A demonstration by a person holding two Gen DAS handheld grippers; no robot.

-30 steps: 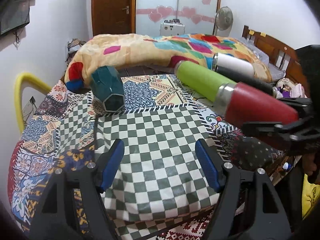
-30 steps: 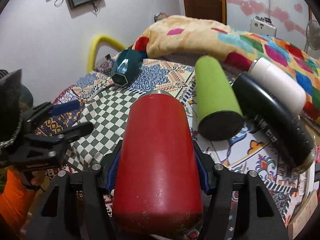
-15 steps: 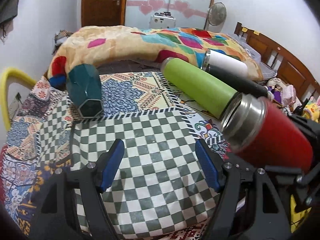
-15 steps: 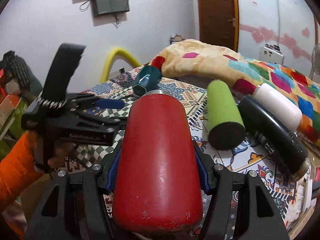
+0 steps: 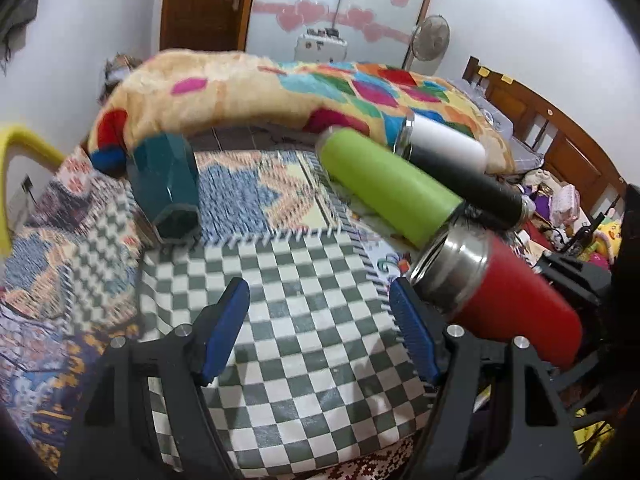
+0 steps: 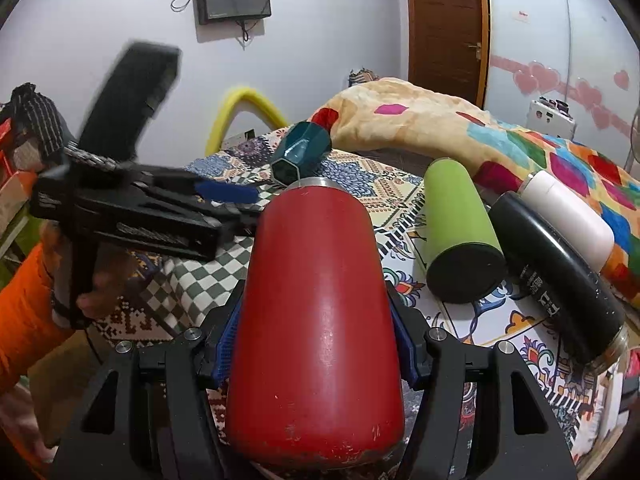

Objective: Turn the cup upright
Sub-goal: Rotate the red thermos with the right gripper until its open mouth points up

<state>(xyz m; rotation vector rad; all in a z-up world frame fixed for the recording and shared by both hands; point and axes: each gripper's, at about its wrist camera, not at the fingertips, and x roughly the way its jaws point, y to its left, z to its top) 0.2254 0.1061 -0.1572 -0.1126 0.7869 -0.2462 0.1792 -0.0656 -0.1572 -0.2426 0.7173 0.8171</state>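
My right gripper (image 6: 316,340) is shut on a red cup with a steel rim (image 6: 316,320). It holds the cup off the table, lying along the fingers, steel mouth pointing away. In the left wrist view the red cup (image 5: 500,300) is at the right, tilted, its mouth up and to the left, just beside my left gripper's right finger. My left gripper (image 5: 320,328) is open and empty above the green checked cloth (image 5: 304,280). It shows in the right wrist view (image 6: 224,200) at the left, close to the cup's mouth.
A teal faceted cup (image 5: 166,188) lies on its side at the back left. A lime green cup (image 5: 392,188), a black cup (image 5: 480,188) and a white cup (image 5: 444,144) lie side by side at the back right. A folded colourful blanket (image 5: 260,92) lies behind.
The right gripper has tilted the red cup so its steel mouth rises and has brought it closer to the left gripper. The left gripper has shifted slightly right and stays open.
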